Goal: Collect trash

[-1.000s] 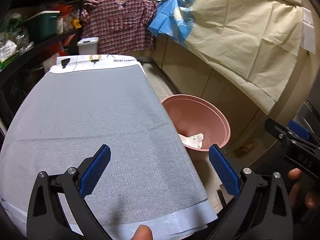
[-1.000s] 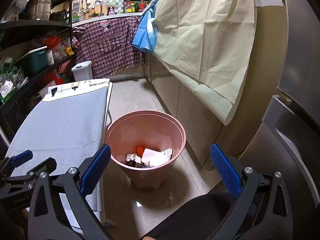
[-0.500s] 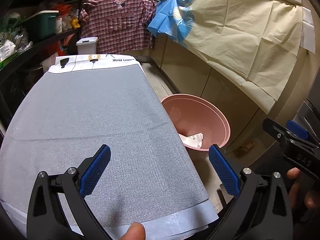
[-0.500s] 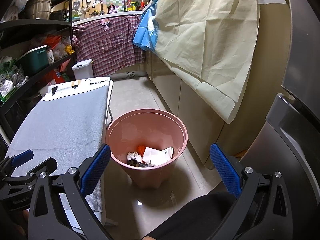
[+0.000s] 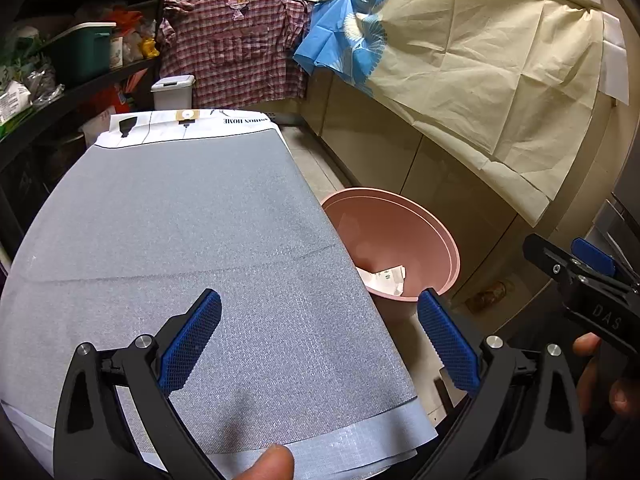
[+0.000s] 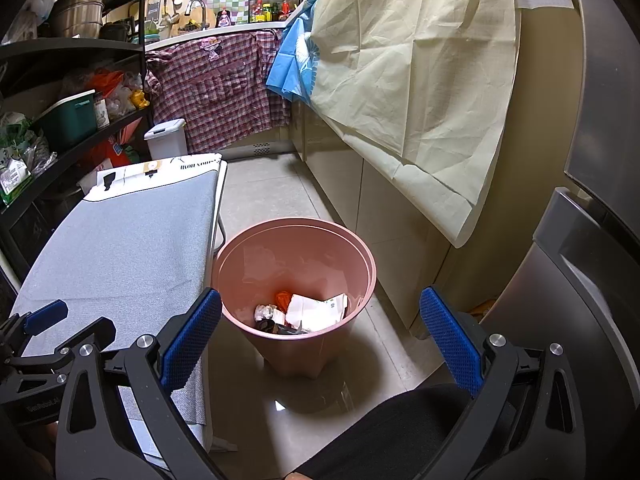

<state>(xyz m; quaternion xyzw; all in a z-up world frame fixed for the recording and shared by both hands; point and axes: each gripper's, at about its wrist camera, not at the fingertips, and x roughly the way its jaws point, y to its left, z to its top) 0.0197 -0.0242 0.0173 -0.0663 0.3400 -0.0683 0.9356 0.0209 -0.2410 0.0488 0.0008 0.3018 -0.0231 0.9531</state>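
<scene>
A pink bin (image 6: 294, 240) stands on the floor right of the grey-covered table (image 6: 120, 232). It holds trash: white paper (image 6: 316, 310), an orange scrap (image 6: 283, 299) and a crumpled white ball (image 6: 264, 312). My right gripper (image 6: 320, 332) is open and empty above the bin's near side. My left gripper (image 5: 320, 338) is open and empty over the table's (image 5: 180, 240) near right part. The bin (image 5: 400, 232) with the paper (image 5: 386, 278) shows to its right. The right gripper (image 5: 580, 280) shows at the far right there, and the left gripper (image 6: 44, 320) at the right wrist view's lower left.
Kitchen cabinets draped with a cream cloth (image 6: 420, 80) and a blue cloth (image 6: 296, 64) run along the right. A steel appliance (image 6: 592, 240) stands at the far right. Dark shelving (image 6: 60, 120) with boxes lines the left. A small white bin (image 6: 166, 140) stands behind the table.
Almost nothing has changed. The right gripper has drifted slightly toward the bin; both grippers stay open and empty.
</scene>
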